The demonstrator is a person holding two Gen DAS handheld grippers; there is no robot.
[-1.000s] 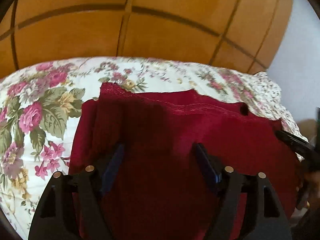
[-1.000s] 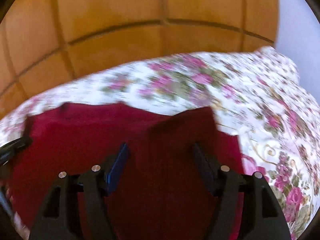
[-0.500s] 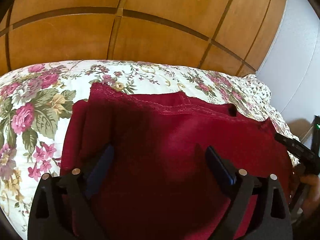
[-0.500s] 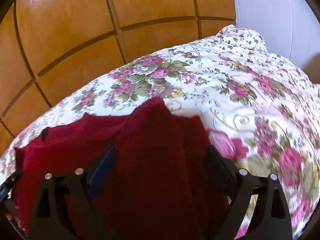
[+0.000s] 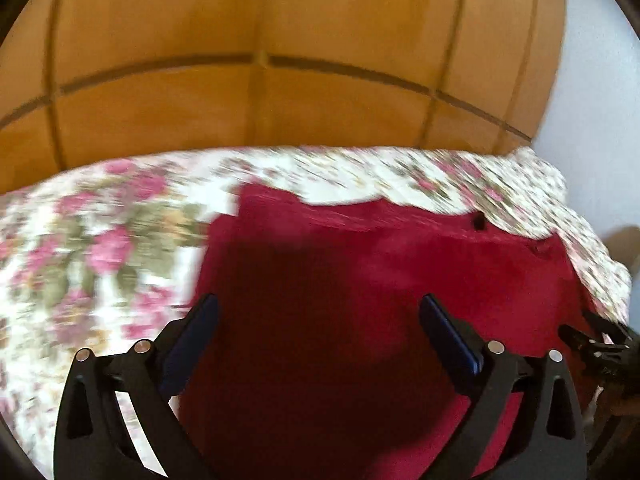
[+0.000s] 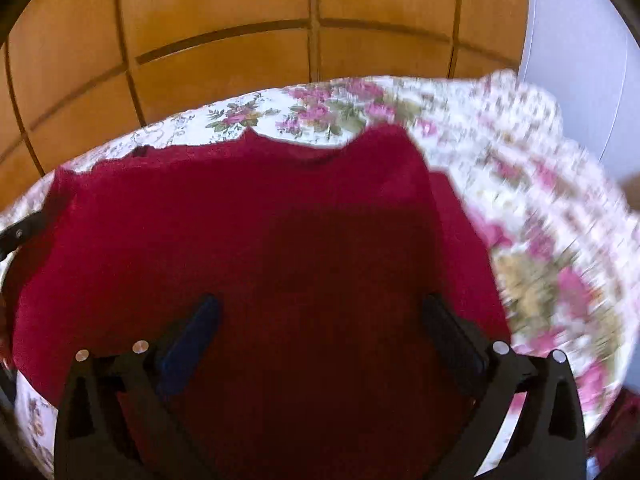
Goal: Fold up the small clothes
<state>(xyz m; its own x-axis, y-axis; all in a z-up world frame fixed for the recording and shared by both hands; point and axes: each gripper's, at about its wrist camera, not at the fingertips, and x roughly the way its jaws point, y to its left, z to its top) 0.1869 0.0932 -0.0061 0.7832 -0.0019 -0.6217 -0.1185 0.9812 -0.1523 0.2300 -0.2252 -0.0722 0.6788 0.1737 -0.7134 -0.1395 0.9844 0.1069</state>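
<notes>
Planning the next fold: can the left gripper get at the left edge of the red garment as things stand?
Probably yes. The left gripper hangs over the red garment, jaws opening with nothing pinched between them. The garment's left edge lies exposed on the floral bedspread just beside the left finger, with nothing covering it.

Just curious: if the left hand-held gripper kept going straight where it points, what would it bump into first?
Probably the dark red knitted garment spread on the floral bedspread; the opening left hand-held gripper points down at it, holding nothing.

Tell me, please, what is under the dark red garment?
The dark red garment lies on a floral bedspread, which shows around its left, far and right edges. What the cloth covers beneath its middle cannot be seen; folded layers hide it.
</notes>
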